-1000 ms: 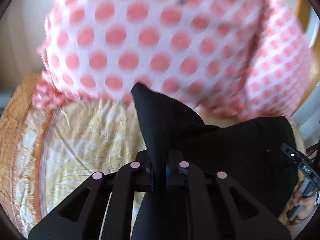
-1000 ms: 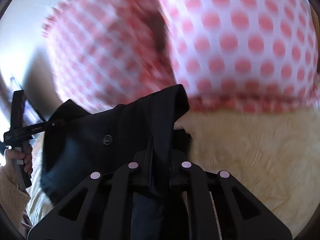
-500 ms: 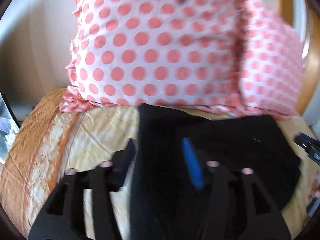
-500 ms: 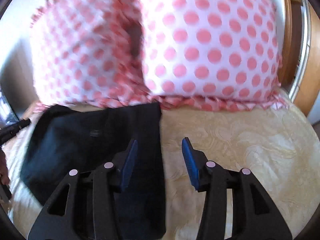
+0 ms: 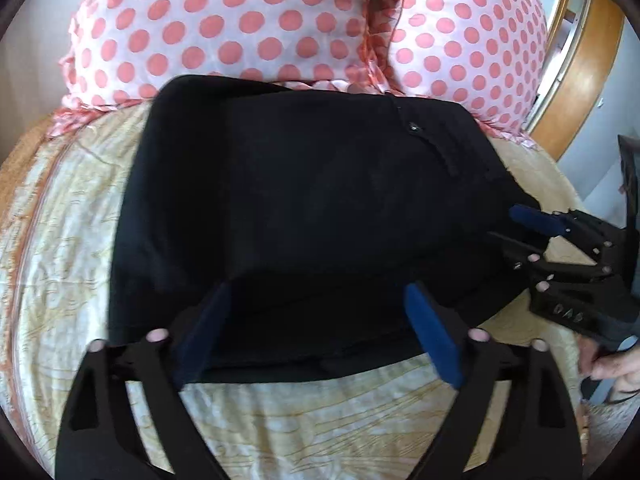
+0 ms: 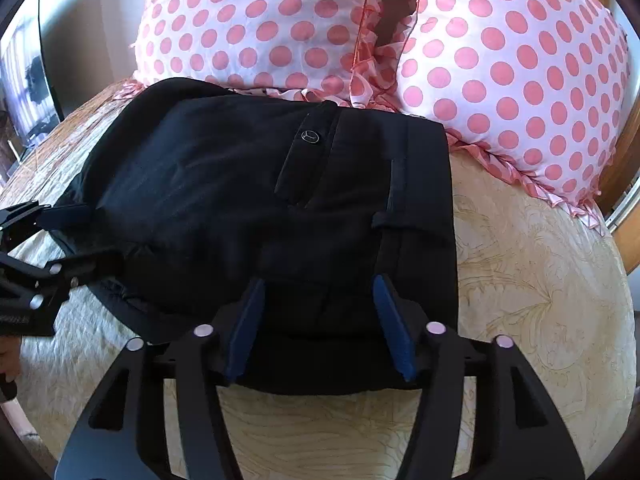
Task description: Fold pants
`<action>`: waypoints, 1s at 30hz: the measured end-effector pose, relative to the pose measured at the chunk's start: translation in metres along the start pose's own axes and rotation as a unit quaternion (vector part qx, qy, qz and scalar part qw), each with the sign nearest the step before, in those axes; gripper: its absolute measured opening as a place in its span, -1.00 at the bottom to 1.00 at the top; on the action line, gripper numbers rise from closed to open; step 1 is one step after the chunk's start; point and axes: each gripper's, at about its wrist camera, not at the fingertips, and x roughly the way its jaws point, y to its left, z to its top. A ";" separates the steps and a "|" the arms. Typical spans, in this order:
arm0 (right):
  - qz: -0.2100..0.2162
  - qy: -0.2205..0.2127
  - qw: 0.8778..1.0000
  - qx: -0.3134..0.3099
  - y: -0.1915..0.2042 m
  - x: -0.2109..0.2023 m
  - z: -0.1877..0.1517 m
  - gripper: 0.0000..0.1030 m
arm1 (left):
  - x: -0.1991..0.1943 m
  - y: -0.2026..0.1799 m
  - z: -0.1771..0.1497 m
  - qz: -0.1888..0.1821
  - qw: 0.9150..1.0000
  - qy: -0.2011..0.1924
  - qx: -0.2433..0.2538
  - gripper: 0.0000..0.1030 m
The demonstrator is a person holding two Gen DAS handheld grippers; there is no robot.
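Observation:
The black pants (image 5: 304, 200) lie folded into a thick rectangle on the bed, a button (image 6: 310, 136) showing on top. My left gripper (image 5: 316, 300) hovers over their near edge; its jaws are opening wide and the blue pads press on nothing. My right gripper (image 6: 319, 284) stands over the near right part of the pants (image 6: 248, 184), jaws also opening, cloth beneath them but not pinched. Each gripper shows in the other view: the right gripper (image 5: 504, 224) at the pants' right edge, the left gripper (image 6: 100, 234) at their left edge.
Two white pillows with pink dots (image 5: 248, 32) (image 6: 512, 64) lean behind the pants. A cream patterned bedcover (image 5: 60, 240) (image 6: 540, 280) lies all around. A wooden frame (image 5: 576, 80) stands at the right, a dark screen (image 6: 28, 80) at the left. A hand (image 5: 612, 364) holds the right gripper.
Both grippers were shut on raised pants cloth; they let go, opened and drew back toward me. The pants now lie flat and folded.

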 end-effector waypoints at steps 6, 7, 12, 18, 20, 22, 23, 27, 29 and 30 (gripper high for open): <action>0.011 -0.042 0.998 0.047 -0.004 -0.036 -0.024 0.79 | -0.038 -0.004 -0.018 0.021 0.999 -0.037 -0.013 0.97; 0.003 -0.054 0.997 0.051 -0.002 -0.047 -0.031 0.93 | -0.047 -0.004 -0.025 0.027 0.998 -0.050 -0.012 0.96; -0.004 -0.073 0.995 0.065 0.006 -0.072 -0.065 0.95 | -0.084 -0.005 -0.070 0.077 0.993 -0.093 -0.013 0.96; 0.010 -0.064 0.994 0.093 0.027 -0.068 -0.098 0.95 | -0.095 -0.007 -0.114 0.113 0.988 -0.107 -0.009 0.96; 0.007 -0.062 0.994 0.094 0.033 -0.065 -0.102 0.95 | -0.093 -0.008 -0.121 0.123 0.987 -0.103 -0.002 0.96; 0.005 -0.057 0.994 0.092 0.039 -0.060 -0.104 0.95 | -0.091 -0.008 -0.125 0.125 0.987 -0.099 0.001 0.96; 0.004 -0.056 0.994 0.091 0.041 -0.060 -0.105 0.95 | -0.091 -0.007 -0.127 0.125 0.987 -0.098 0.000 0.96; 0.002 -0.058 0.995 0.087 0.047 -0.057 -0.108 0.95 | -0.084 -0.003 -0.128 0.119 0.988 -0.093 -0.012 0.96; -0.002 -0.062 0.994 0.087 0.048 -0.057 -0.109 0.95 | -0.083 -0.002 -0.129 0.117 0.989 -0.093 -0.016 0.96; -0.001 -0.062 0.994 0.088 0.047 -0.057 -0.109 0.95 | -0.082 -0.002 -0.129 0.117 0.989 -0.092 -0.017 0.96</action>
